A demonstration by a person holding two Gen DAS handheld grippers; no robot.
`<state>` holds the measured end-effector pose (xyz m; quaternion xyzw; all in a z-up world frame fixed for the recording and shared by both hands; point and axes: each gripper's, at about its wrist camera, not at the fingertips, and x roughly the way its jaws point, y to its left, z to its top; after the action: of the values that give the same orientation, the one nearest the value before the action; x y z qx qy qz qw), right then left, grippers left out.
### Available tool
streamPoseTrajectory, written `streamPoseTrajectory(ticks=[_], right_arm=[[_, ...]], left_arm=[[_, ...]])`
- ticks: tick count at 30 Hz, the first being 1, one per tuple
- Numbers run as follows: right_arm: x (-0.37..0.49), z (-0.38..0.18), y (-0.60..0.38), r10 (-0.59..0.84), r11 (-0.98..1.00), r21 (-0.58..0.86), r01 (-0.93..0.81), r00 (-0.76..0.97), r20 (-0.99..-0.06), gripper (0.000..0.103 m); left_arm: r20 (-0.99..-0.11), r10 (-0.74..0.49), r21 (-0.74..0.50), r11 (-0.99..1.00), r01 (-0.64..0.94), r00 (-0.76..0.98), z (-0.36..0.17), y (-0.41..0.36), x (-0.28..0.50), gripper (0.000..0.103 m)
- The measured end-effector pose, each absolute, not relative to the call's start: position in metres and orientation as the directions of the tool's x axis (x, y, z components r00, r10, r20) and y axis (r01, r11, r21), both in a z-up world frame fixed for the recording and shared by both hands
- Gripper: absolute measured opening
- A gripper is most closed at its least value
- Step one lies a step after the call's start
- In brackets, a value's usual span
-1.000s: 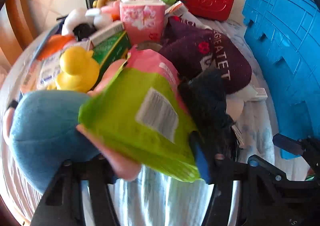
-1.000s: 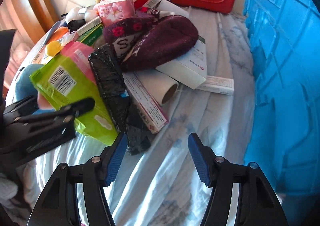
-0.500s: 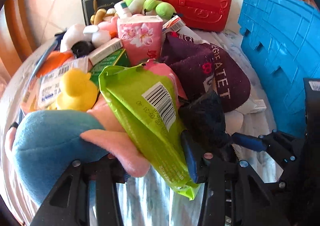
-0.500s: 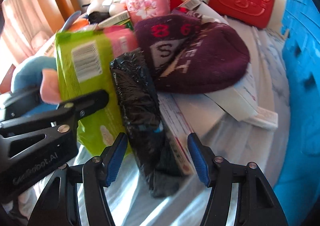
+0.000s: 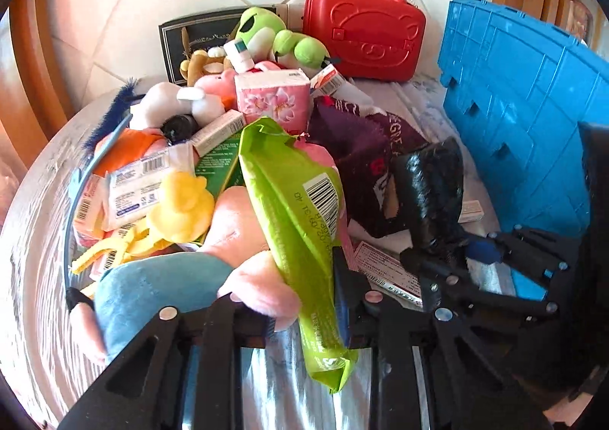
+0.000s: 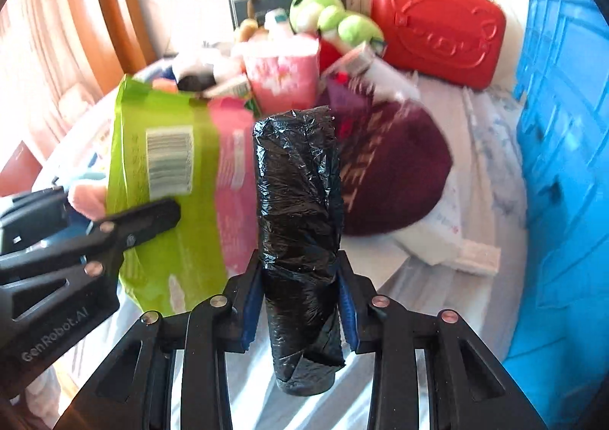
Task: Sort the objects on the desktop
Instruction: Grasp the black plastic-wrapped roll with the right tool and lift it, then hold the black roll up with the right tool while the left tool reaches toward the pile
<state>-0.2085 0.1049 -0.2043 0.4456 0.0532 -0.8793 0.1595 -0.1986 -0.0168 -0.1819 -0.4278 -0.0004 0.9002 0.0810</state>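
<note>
Nearby, blue crate (image 5: pixel 525 117) and red case (image 5: pixel 365 30) stand shut.

Both grippers were black plastic frames with silver screws and blue pads; the left gripper (image 6: pixel 125 224) had "GenRobot.AI" printed on it.

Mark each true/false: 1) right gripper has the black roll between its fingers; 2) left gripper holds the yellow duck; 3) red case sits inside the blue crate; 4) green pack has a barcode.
1) True: the black roll sits between the closing fingers of the right gripper.
2) False: the left gripper closes on the green pack; the duck lies in the pile.
3) False: the red case stands beside the blue crate.
4) True.
</note>
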Motion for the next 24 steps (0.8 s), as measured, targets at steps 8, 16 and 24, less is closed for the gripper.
streamPoseTrajectory(ticks=[8,16,24], right_arm=[[-0.201,-0.150,0.102,-0.223,-0.955,0.035,0.296,-0.632,-0.742,0.034],[-0.187,-0.095,0.108,-0.195,-0.967,0.010,0.254,-0.716,-0.670,0.034],[-0.191,-0.111,0.103,-0.181,-0.971,0.019,0.240,-0.675,-0.715,0.034]], left_arm=[[-0.687,0.153,-0.040,-0.984,-0.172,-0.710,-0.123,-0.022,-0.189,0.023],[-0.600,0.145,0.001,-0.983,-0.181,-0.787,-0.073,-0.034,-0.187,0.023],[-0.734,0.179,-0.057,-0.977,-0.204,-0.655,-0.124,-0.048,-0.206,0.029]])
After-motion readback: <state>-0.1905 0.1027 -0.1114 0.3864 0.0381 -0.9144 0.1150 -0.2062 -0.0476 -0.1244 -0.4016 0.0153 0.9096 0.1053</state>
